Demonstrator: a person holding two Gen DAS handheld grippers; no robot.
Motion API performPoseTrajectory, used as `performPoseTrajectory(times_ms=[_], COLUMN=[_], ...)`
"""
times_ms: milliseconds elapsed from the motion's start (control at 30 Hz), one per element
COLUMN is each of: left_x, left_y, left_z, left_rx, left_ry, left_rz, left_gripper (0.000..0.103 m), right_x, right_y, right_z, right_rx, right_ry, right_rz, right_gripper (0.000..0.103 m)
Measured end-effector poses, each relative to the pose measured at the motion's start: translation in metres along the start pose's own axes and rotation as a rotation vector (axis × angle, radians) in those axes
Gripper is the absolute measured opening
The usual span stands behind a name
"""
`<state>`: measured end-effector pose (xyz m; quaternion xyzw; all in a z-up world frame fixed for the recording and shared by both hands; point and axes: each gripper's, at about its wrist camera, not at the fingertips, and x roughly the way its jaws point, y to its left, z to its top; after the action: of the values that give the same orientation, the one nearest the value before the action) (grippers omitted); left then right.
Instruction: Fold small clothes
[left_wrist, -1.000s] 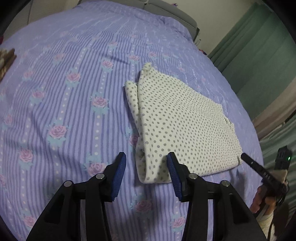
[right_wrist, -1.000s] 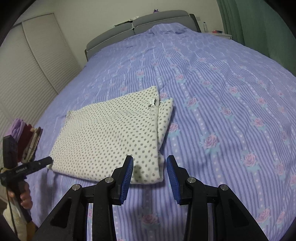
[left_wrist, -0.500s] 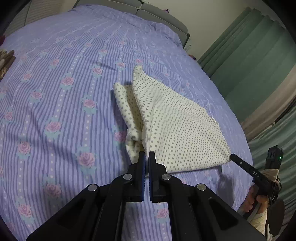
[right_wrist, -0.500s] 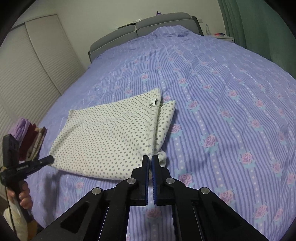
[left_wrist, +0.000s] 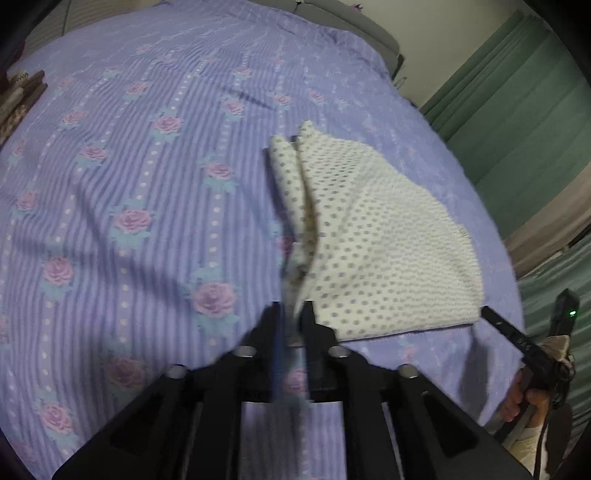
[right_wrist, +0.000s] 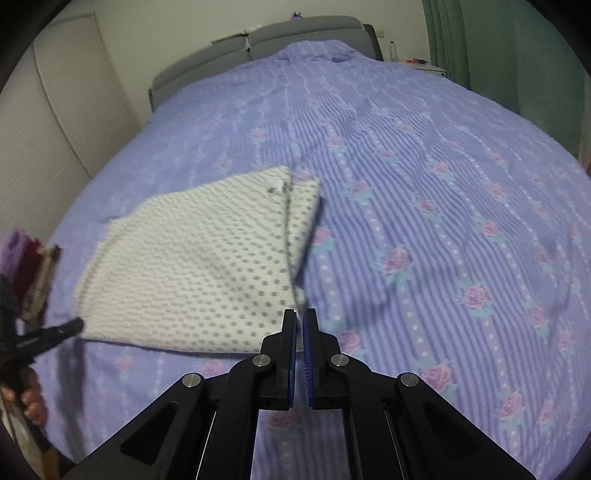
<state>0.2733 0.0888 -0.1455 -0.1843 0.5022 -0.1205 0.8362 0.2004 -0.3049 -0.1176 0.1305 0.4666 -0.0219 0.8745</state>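
Blue pads line both claws, and each claw bites one near corner of the same spotted cloth (right_wrist: 192, 266). The right claw (right_wrist: 299, 317) is pressed tight together on the cloth's near right corner, right at its tips. The left claw (left_wrist: 291, 314) sits at the near left corner; its jaws are opening a little, the picture is blurry there, and a bit of cloth still looks caught between them. The cloth lies on the purple flowered bedspread (right_wrist: 443, 221), already folded into a flat pad with a doubled edge on each side. From the claws it stretches away up the bed, and its long side runs from one claw across to the other. Both hands are equally near, so I think the next move is to carry the near edge toward the far edge.
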Motion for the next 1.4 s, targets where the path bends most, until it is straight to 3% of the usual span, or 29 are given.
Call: performPoseTrajectory(times_ms=[67,133,167,267,333,400,567,733,867,933,1133,1167,1200,1233,1267,1300,1400], left_x=[-0.004,-0.013,-0.018,-0.028,-0.027,-0.022,0.013,0.046,0.062,0.065,0.055,0.056,0.055,0.051,0.045,0.031,0.001], left_y=[-0.001,-0.006,-0.006,-0.007,-0.010,-0.014,-0.022,-0.026,-0.023,-0.022,-0.018,-0.018,-0.018,-0.016,-0.013,-0.009,-0.003], left_z=[-0.001,0.000,0.001,0.018,0.038,0.059,0.114,0.142,0.144,0.146,0.155,0.156,0.155,0.154,0.152,0.146,0.123], left_rx=[0.027,0.067,0.081,0.118,0.156,0.207,0.271,0.317,0.324,0.336,0.342,0.340,0.340,0.332,0.320,0.300,0.271], left_ry=[-0.005,-0.033,-0.052,-0.097,-0.108,-0.114,-0.063,-0.014,0.034,0.033,-0.019,-0.015,-0.013,-0.029,-0.050,-0.094,-0.130], left_rz=[0.024,0.040,0.029,-0.004,-0.037,-0.048,-0.046,0.008,-0.024,-0.032,-0.032,-0.016,0.017,0.067,0.095,0.118,0.066], left_gripper=[0.028,0.045,0.048,0.048,0.048,0.048,0.043,0.042,0.025,0.008,0.009,0.012,0.027,0.048,0.054,0.055,0.056], right_x=[0.003,0.000,-0.004,-0.024,-0.036,-0.043,-0.033,-0.011,0.002,0.004,0.010,0.012,0.012,0.013,0.014,0.014,0.013], right_y=[0.000,-0.001,0.000,0.009,0.022,0.034,0.059,0.077,0.086,0.090,0.096,0.097,0.097,0.098,0.099,0.100,0.102], right_z=[0.000,-0.003,-0.004,-0.005,-0.003,0.001,0.017,0.023,0.027,0.027,0.028,0.028,0.028,0.028,0.028,0.027,0.026], right_rx=[-0.005,-0.003,-0.002,-0.025,-0.046,-0.066,-0.077,-0.053,-0.054,-0.063,-0.065,-0.066,-0.066,-0.064,-0.060,-0.060,-0.071], right_ry=[0.020,0.017,0.005,-0.054,-0.088,-0.109,-0.113,-0.083,-0.064,-0.065,-0.062,-0.060,-0.059,-0.057,-0.052,-0.049,-0.047], right_rz=[-0.050,-0.056,-0.045,-0.058,-0.069,-0.043,-0.004,0.044,0.067,0.070,0.082,0.084,0.086,0.089,0.091,0.090,0.089], right_gripper=[0.005,0.005,0.005,0.017,0.031,0.031,0.031,0.031,0.031,0.031,0.031,0.031,0.031,0.031,0.031,0.031,0.035])
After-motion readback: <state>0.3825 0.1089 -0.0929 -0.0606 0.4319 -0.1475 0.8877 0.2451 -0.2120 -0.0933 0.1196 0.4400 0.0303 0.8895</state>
